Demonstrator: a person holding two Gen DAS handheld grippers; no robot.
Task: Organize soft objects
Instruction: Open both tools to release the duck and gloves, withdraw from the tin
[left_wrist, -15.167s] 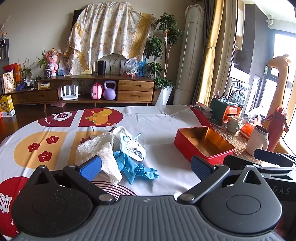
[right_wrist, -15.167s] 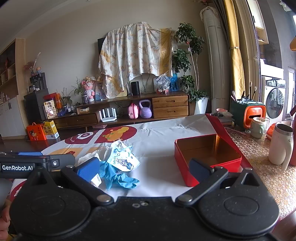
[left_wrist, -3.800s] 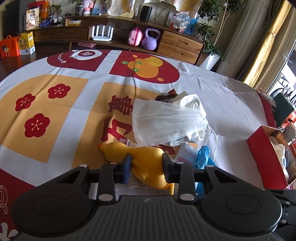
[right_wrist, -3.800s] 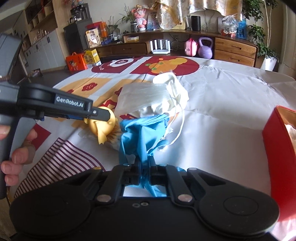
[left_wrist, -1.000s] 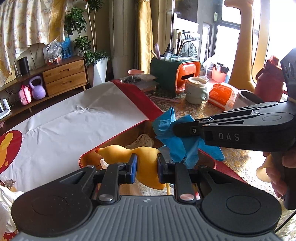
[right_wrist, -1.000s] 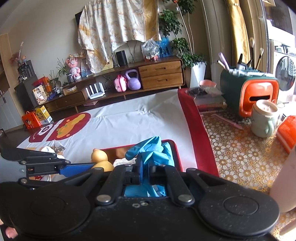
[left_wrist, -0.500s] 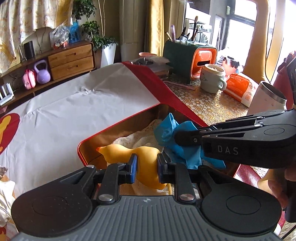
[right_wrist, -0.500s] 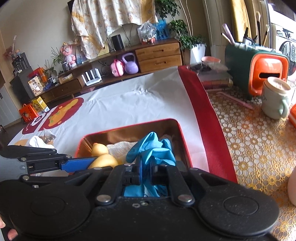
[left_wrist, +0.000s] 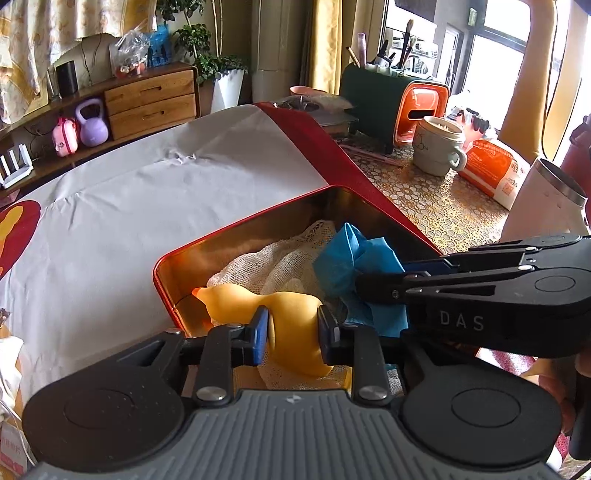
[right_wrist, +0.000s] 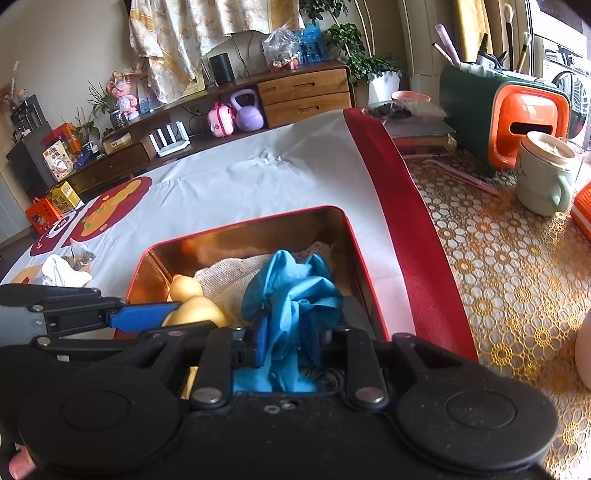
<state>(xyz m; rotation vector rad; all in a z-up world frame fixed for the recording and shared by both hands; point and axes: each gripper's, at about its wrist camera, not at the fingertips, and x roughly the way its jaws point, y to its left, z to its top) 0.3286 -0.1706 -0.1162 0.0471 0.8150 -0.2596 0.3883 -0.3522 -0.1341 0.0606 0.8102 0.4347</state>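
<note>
A red tin (left_wrist: 236, 229) (right_wrist: 236, 223) stands open on the white tablecloth, with a white mesh cloth (left_wrist: 273, 262) (right_wrist: 229, 277) lying inside. My left gripper (left_wrist: 291, 332) is low over the tin's near left part. Its jaws are opening, and the pads still touch both sides of the yellow rubber duck (left_wrist: 291, 317) (right_wrist: 195, 310). My right gripper (right_wrist: 290, 339) (left_wrist: 369, 284) is beside it on the right, also opening. The crumpled blue glove (right_wrist: 291, 288) (left_wrist: 358, 258) sits loose between its parted pads, resting on the mesh cloth.
Right of the tin, past the cloth's red border, a mug (left_wrist: 437, 151), a green-and-orange brush holder (left_wrist: 391, 99), an orange packet (left_wrist: 491, 166) and a white tumbler (left_wrist: 543, 199) stand on a gold lace mat. More white cloth (right_wrist: 62, 269) lies at the left on the tablecloth.
Both grippers have sunk lower into the tin with the duck and the glove. The right jaws have spread apart from the glove. The left jaws have widened slightly.
</note>
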